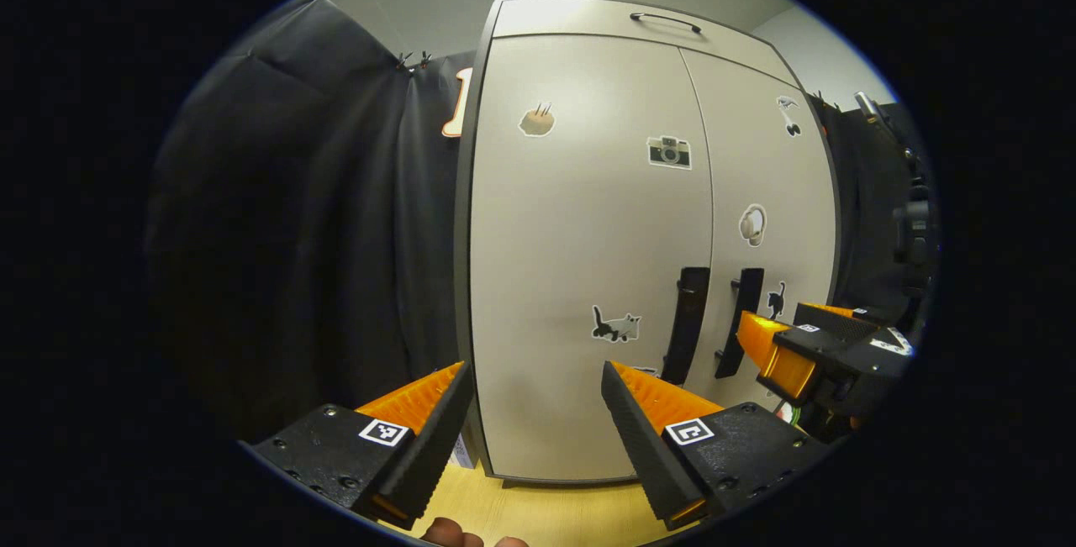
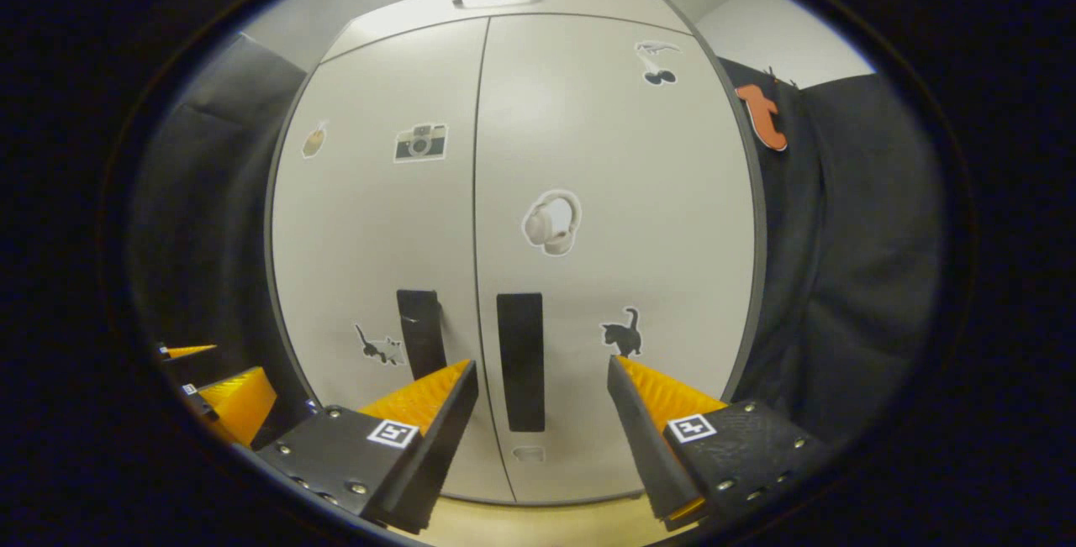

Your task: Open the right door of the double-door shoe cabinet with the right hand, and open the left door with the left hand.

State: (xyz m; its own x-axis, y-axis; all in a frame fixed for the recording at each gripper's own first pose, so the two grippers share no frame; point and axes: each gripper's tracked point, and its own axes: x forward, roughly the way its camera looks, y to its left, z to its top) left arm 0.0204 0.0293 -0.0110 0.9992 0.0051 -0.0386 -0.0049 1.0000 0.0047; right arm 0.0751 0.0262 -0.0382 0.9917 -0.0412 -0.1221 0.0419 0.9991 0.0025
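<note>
Cabinet: I see the shoe cabinet (image 2: pixel 521 194) standing on a pale wood floor (image 1: pixel 538 513), both doors closed, so I cannot see anything inside it.
Top panel: above the doors sits a narrow panel with a small bar handle (image 1: pixel 666 21).
Left door: the left door (image 1: pixel 580 261) is shut flush; its dark vertical handle (image 1: pixel 685 324) sits beside the centre seam.
Right door: the right door (image 2: pixel 614 219) is shut too, with its dark vertical handle (image 2: pixel 521 360) just right of the seam.
Labels: I read no writing; there are only stickers, a camera (image 2: pixel 420 142), headphones (image 2: pixel 552 223), a black cat (image 2: pixel 624 333) and another cat (image 1: pixel 615 326).
Left gripper: my left gripper (image 1: pixel 534 400) has its jaws spread wide, holding nothing; the left door's handle lies ahead and to the right of them, apart.
Right gripper: my right gripper (image 2: pixel 542 396) is also spread wide and empty; the right door's handle stands between the jaws in the right gripper view, farther off, not touched.
</note>
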